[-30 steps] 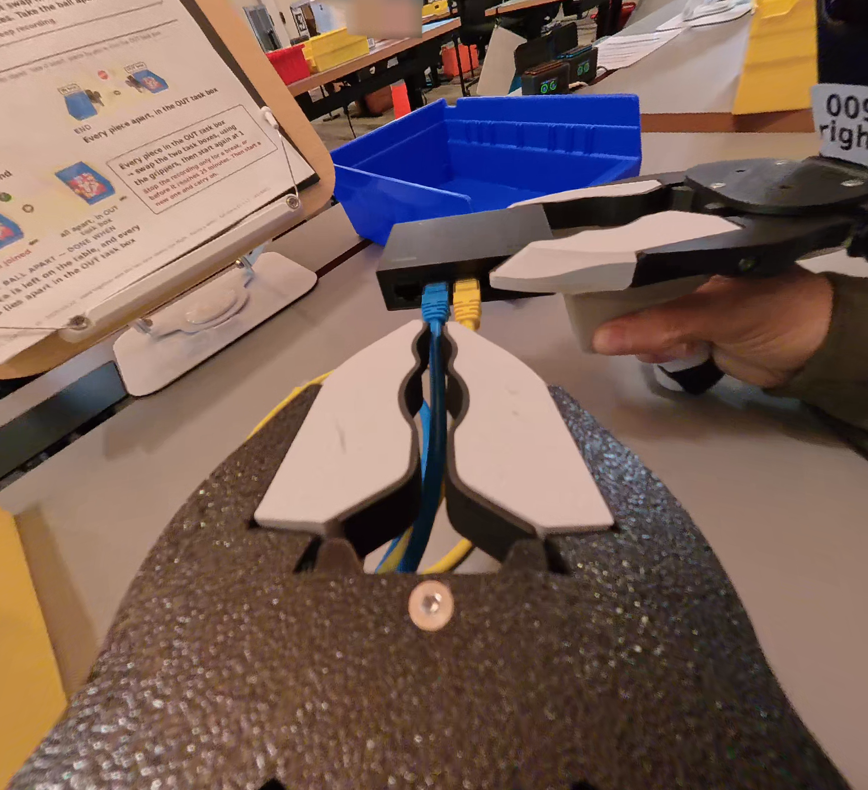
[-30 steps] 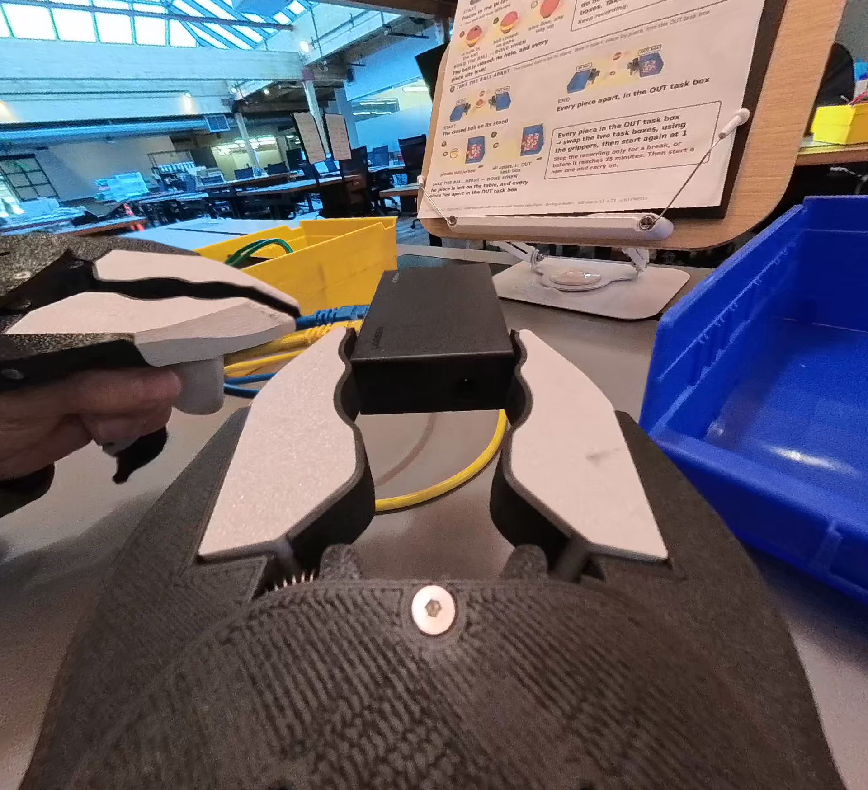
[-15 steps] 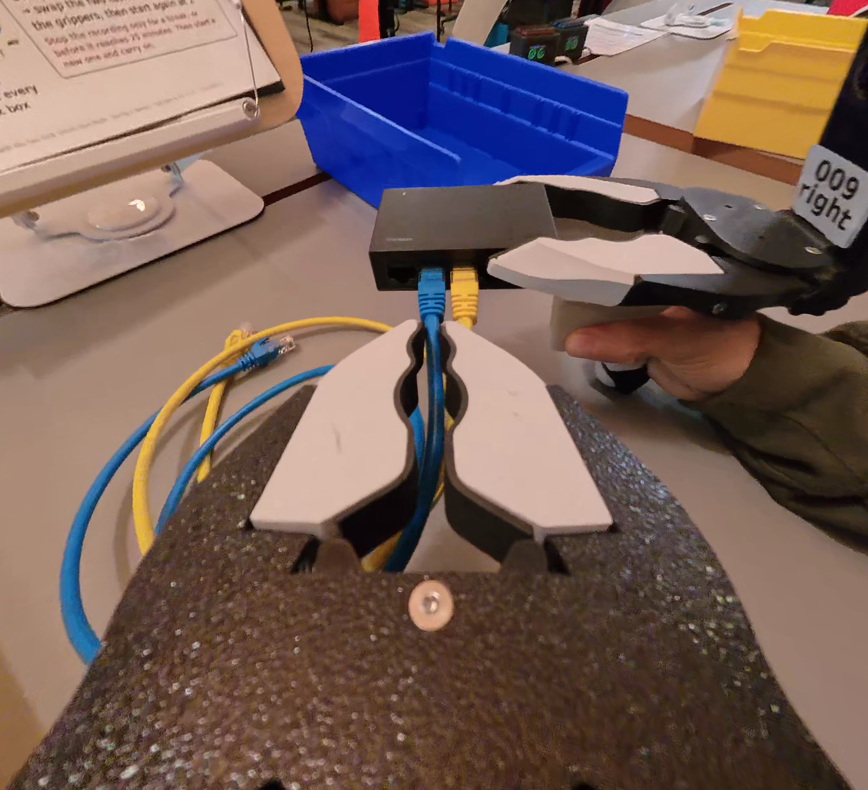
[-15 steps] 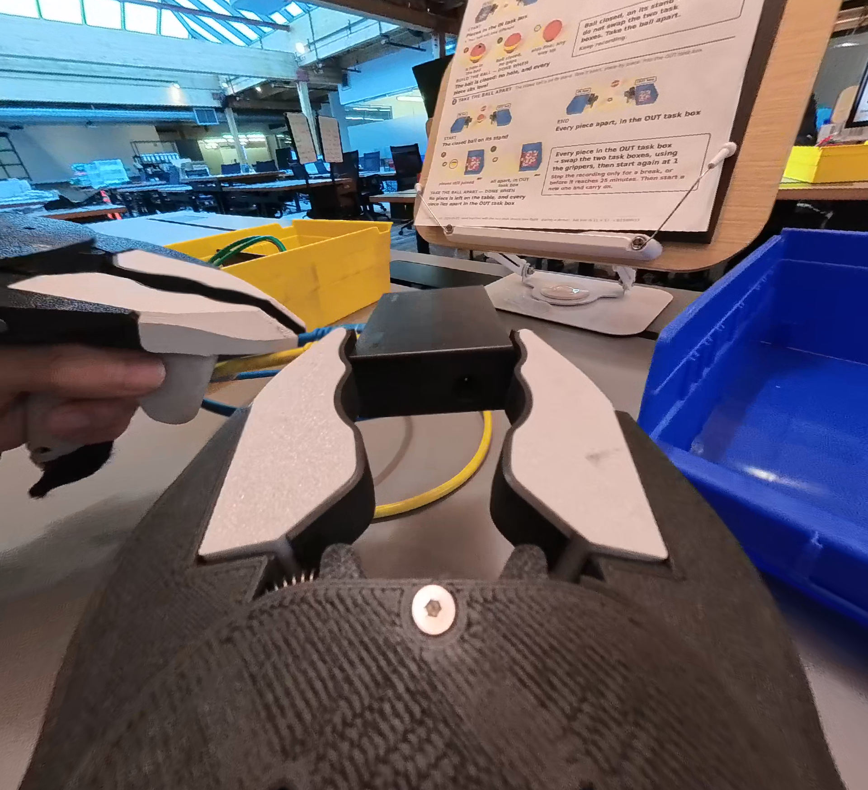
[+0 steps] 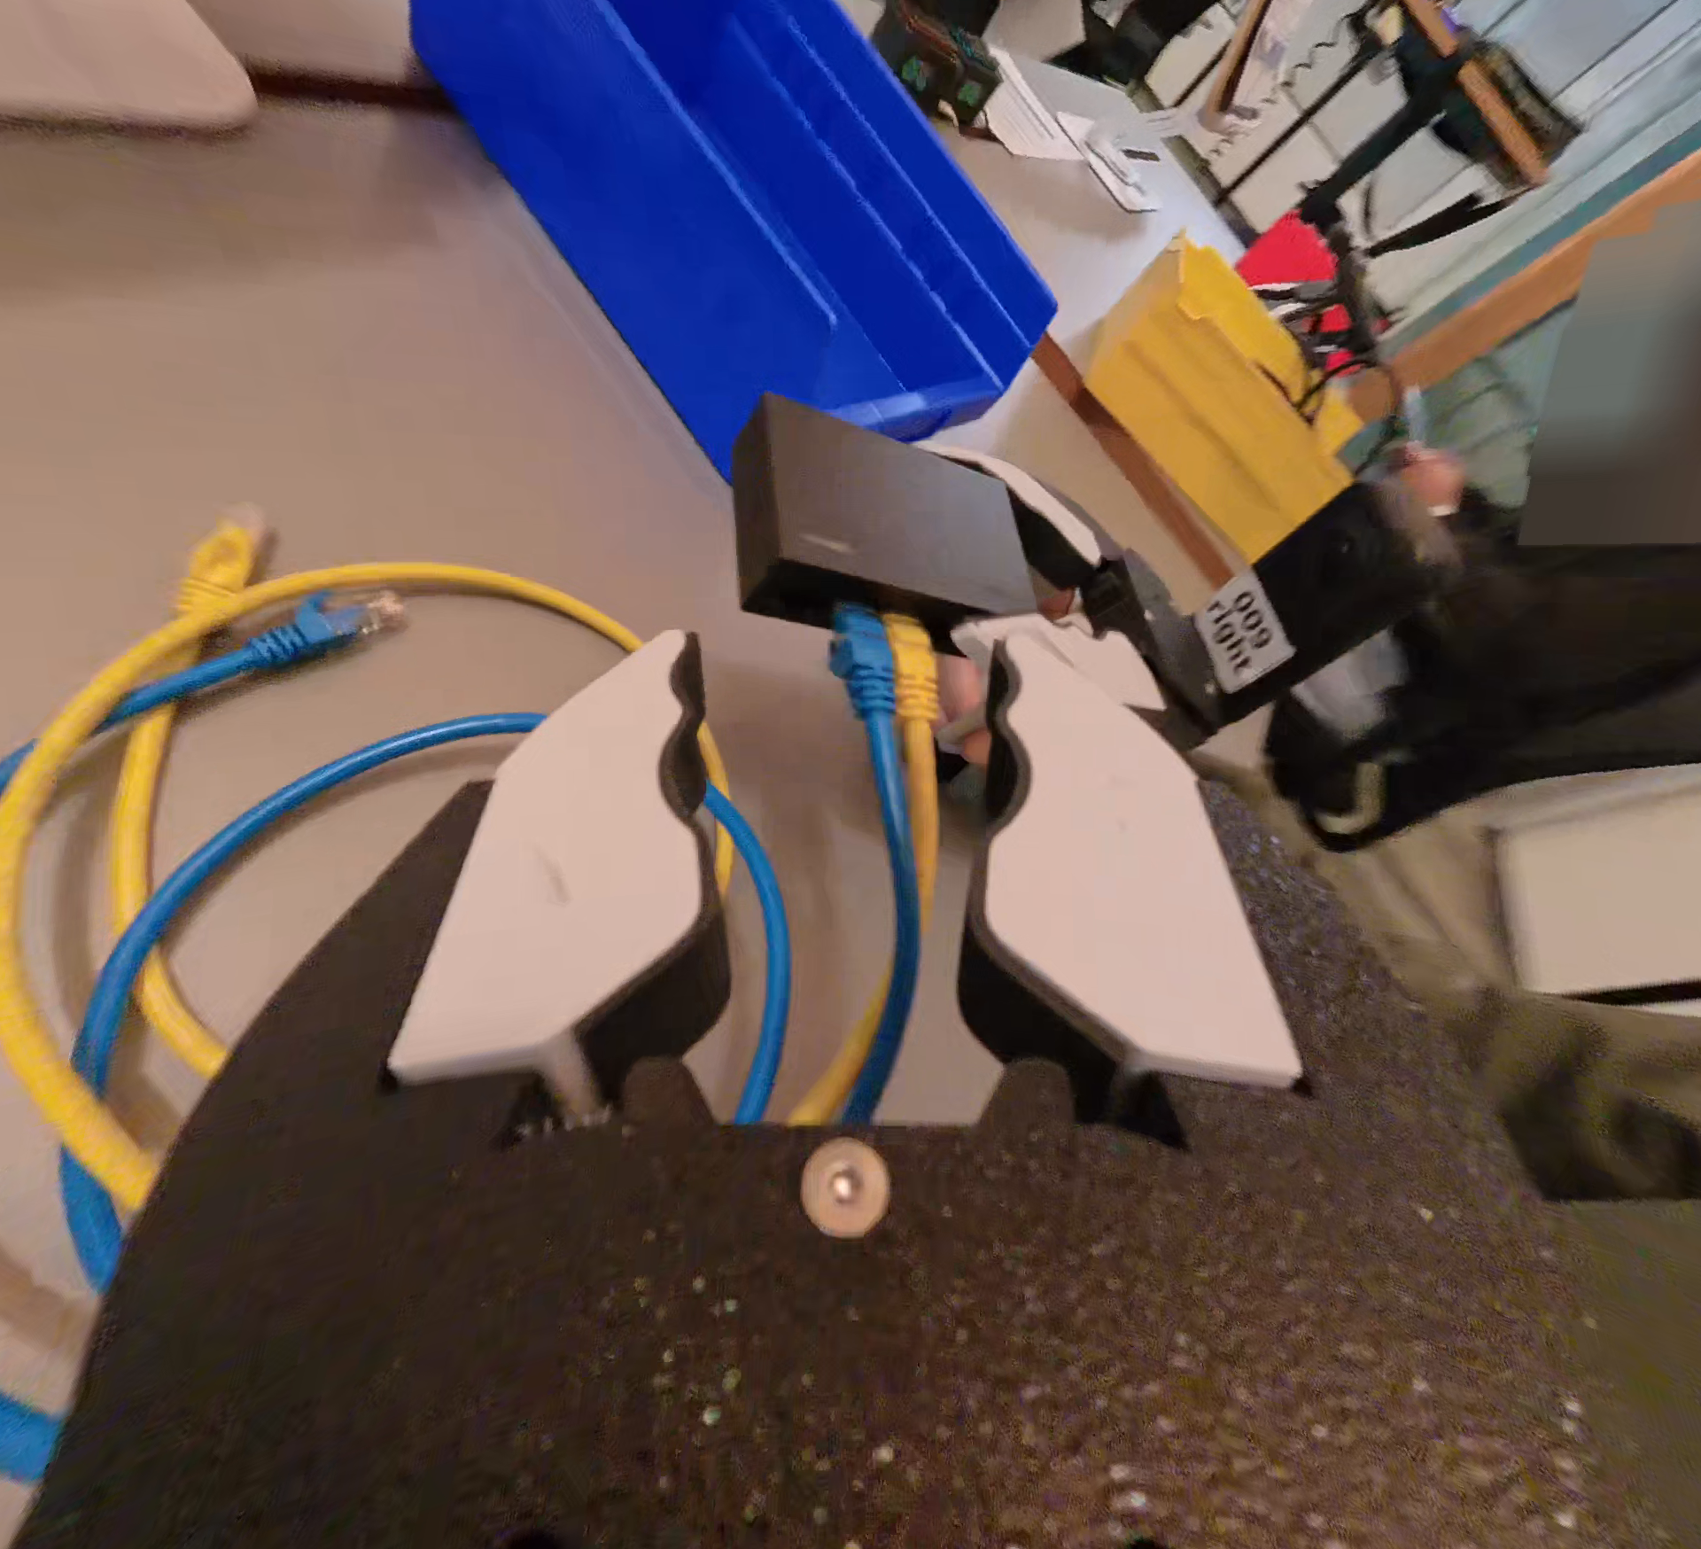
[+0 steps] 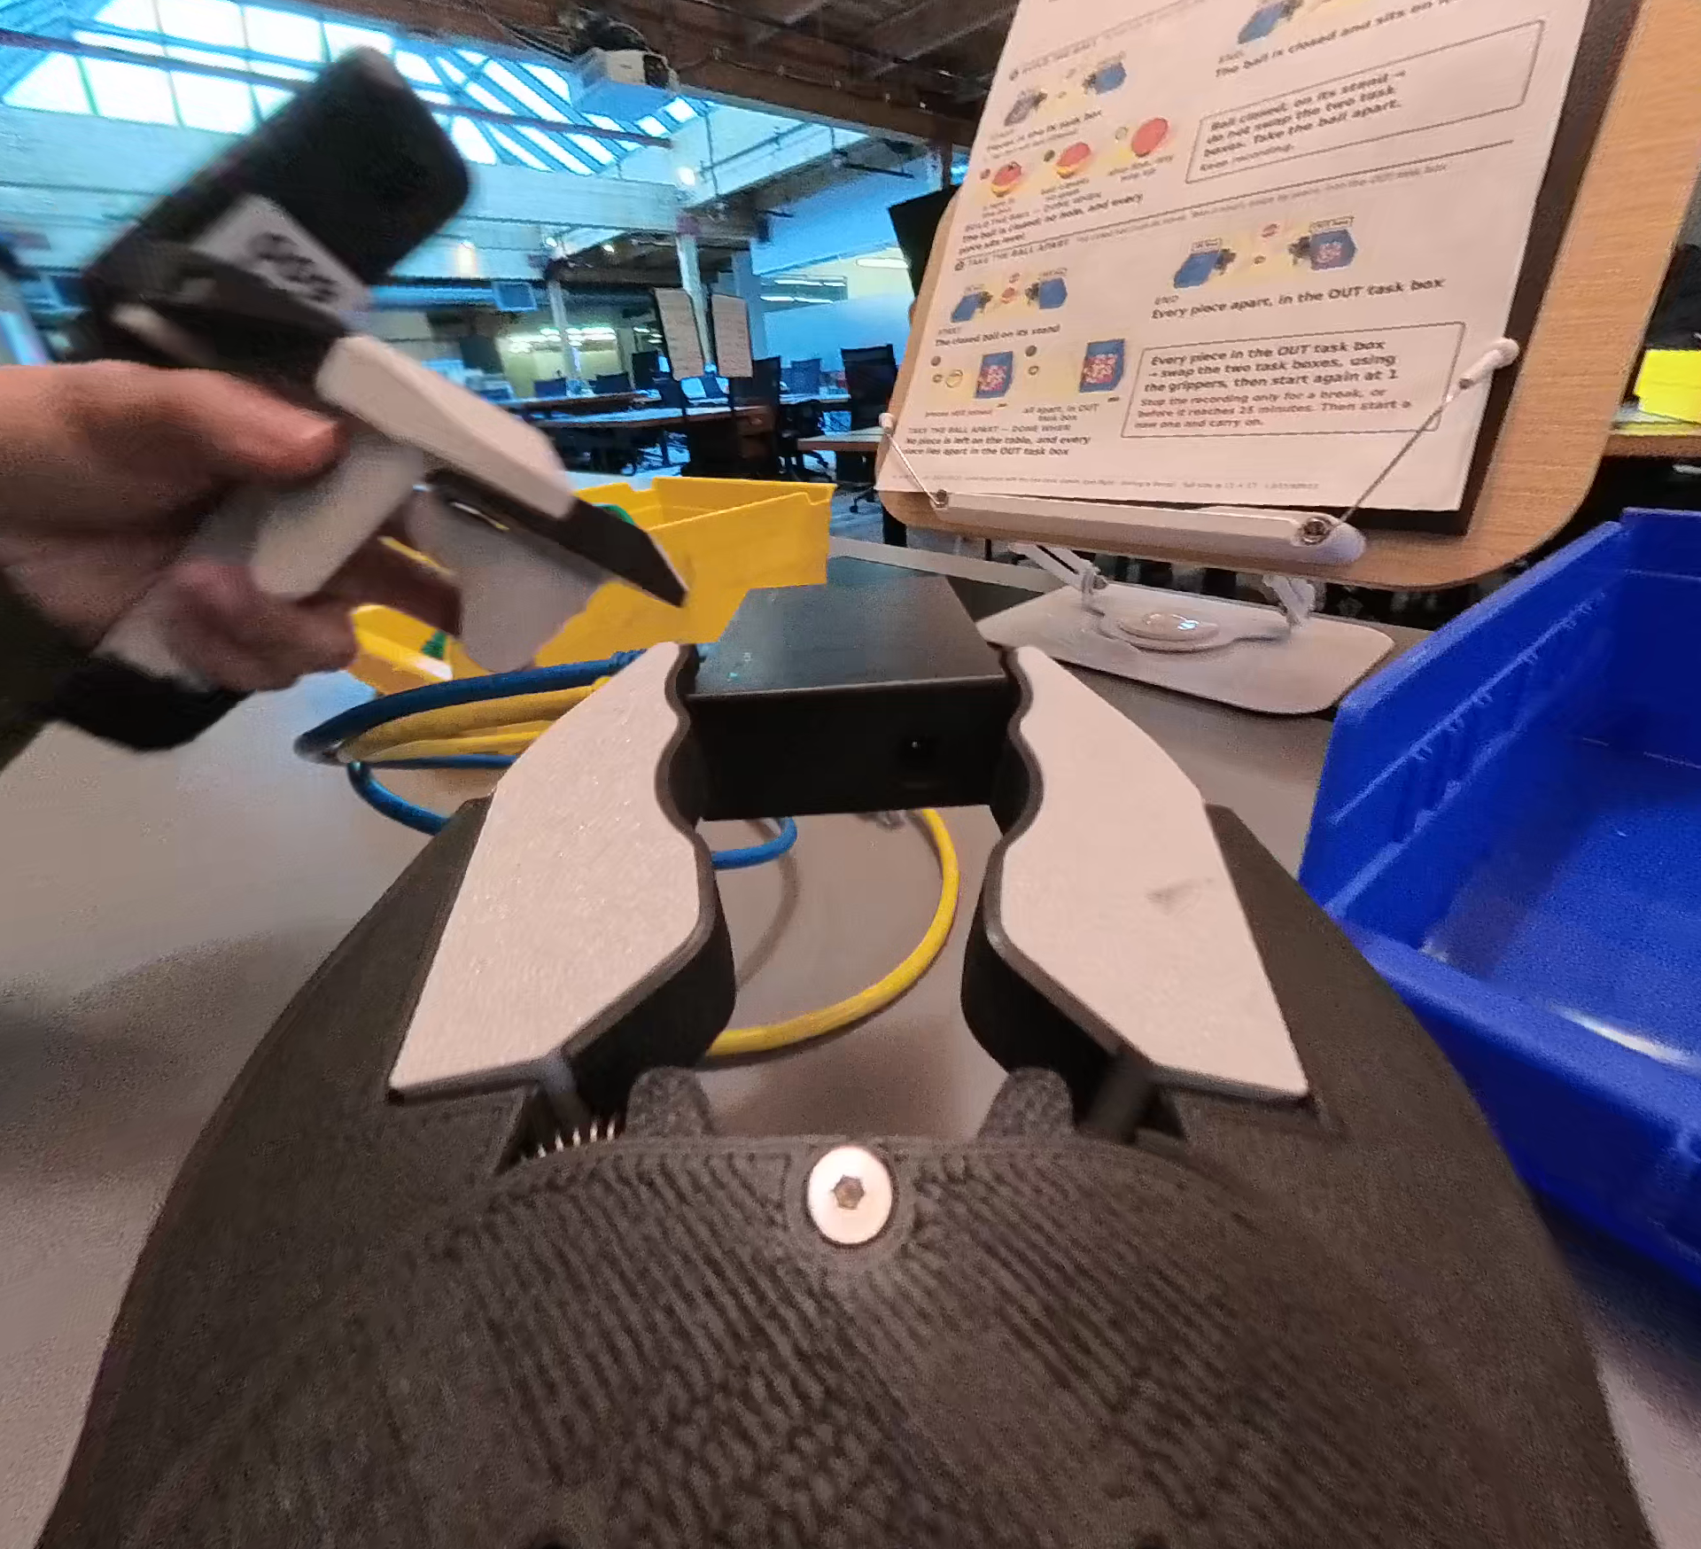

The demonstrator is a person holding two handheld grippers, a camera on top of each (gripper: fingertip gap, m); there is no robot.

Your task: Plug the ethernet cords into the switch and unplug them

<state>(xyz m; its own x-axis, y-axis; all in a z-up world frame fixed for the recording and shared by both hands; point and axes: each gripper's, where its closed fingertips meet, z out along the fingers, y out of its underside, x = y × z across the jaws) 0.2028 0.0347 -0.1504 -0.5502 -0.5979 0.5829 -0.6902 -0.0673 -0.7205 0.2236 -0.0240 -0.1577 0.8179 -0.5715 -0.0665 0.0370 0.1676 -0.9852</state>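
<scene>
My right gripper [image 6: 847,731] is shut on the black switch [image 6: 842,722] and holds it above the table; both pads press its sides. In the left wrist view the switch [image 5: 874,529] shows tilted, with a blue cord [image 5: 865,676] and a yellow cord [image 5: 913,676] plugged into its front side by side. My left gripper [image 5: 842,713] is open just below those plugs; the two cords run between its fingers without touching the pads. The cords' free plugs, yellow [image 5: 216,556] and blue [image 5: 331,621], lie on the table at the left. The left gripper [image 6: 515,529] also shows blurred in the right wrist view.
A blue bin [image 5: 736,151] stands behind the switch, also at the right in the right wrist view [image 6: 1519,860]. A yellow bin [image 6: 727,556] sits far left. An instruction sheet on a stand [image 6: 1289,216] rises behind. Cord loops [image 5: 138,860] lie on the grey table [image 5: 322,354].
My left gripper was shut on the blue cord just behind its plug; it has opened, let the cord go and tilted. The blue cord stays plugged in. The right gripper keeps holding the switch.
</scene>
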